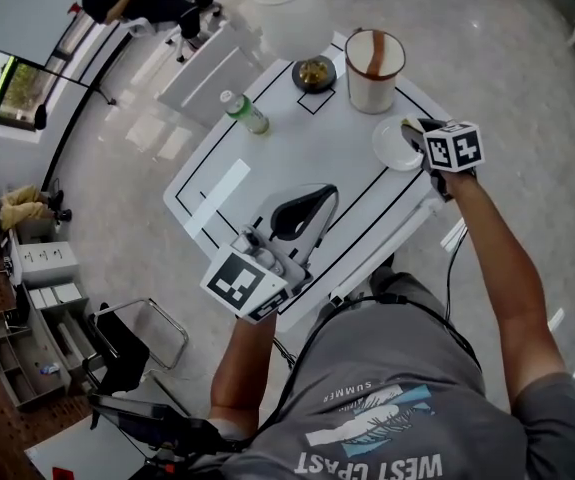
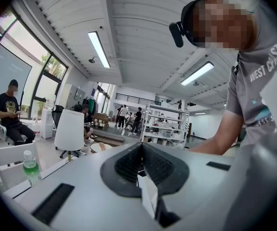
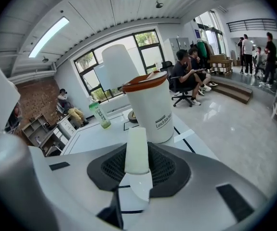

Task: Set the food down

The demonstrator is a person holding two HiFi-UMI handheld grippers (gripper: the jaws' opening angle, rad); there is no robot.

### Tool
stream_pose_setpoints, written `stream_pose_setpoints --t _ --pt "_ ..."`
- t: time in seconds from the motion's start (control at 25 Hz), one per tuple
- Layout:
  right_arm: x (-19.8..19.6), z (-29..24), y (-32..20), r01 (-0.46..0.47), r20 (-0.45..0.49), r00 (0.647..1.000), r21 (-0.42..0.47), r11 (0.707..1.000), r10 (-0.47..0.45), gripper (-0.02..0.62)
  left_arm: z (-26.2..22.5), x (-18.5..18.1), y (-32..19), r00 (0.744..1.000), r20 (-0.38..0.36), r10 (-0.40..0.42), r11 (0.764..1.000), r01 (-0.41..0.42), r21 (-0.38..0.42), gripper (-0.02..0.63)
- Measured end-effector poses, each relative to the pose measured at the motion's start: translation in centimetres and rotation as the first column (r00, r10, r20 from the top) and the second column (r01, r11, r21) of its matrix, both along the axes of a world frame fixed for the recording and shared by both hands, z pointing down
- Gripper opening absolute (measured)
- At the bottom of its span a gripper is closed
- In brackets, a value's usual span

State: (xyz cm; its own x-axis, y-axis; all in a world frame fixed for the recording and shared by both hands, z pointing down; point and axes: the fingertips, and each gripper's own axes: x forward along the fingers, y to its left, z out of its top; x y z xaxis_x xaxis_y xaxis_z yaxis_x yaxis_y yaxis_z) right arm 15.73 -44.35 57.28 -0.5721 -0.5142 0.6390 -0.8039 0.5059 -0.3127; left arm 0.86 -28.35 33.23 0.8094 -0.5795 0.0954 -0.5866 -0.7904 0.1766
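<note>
Right gripper (image 3: pixel 138 159): jaws clamped on the food (image 3: pixel 138 146), a pale, flat-sided white piece standing upright between the pads, its rounded top just past the jaw tips. Head view: a white plate (image 1: pixel 392 150) lies on the counter (image 1: pixel 297 158) directly under and ahead of these jaws, at the counter's edge; whether the food touches the plate cannot be told. Straight beyond the jaws, slightly right: a tall white lunch container (image 3: pixel 150 110) with a brown rim, upright on the counter. Behind its left foot: a small dark bowl (image 1: pixel 314 73) with yellowish contents, inside a black-outlined square. Beyond the jaws to the left, well apart from the container: a green-tinted bottle (image 3: pixel 98 115), upright. Behind bottle and container: a white lamp shade (image 3: pixel 119 66). Farthest, off the counter: seated people (image 3: pixel 186 76) on office chairs to the right, and windows. Left gripper (image 2: pixel 140 150): jaws closed together, pads meeting at the tips, nothing between them; in the head view it is over the near part of the counter, well apart from the plate. Beyond these jaws to the left: the lamp shade and, farther left, the bottle. To the right of the jaws: the wearer's forearm (image 2: pixel 220 141). Far beyond: a white shelving rack (image 2: pixel 164 124) and standing people.
</note>
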Motion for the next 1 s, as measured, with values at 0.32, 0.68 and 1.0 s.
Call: stream_pose_setpoints --t 0.32,0.68,1.0 --pt "0.4 3.0 -0.9 0.020 -0.069 0.997 -0.027 0.999 -0.021 0.103 0.4 -0.1 0.3 1.000 0.002 -0.019 1.000 0.019 -0.013 0.008" --pt "1.0 6.2 -1.4 0.054 -0.194 0.979 -0.034 0.998 -0.060 0.103 0.9 -0.5 0.5 0.999 0.009 -0.040 0.999 0.040 -0.023 0.008" --pt "1.5 8.7 -1.9 0.152 -0.374 0.915 -0.024 0.988 -0.150 0.103 1.3 -0.7 0.8 0.998 0.013 -0.057 0.998 0.058 -0.037 0.008"
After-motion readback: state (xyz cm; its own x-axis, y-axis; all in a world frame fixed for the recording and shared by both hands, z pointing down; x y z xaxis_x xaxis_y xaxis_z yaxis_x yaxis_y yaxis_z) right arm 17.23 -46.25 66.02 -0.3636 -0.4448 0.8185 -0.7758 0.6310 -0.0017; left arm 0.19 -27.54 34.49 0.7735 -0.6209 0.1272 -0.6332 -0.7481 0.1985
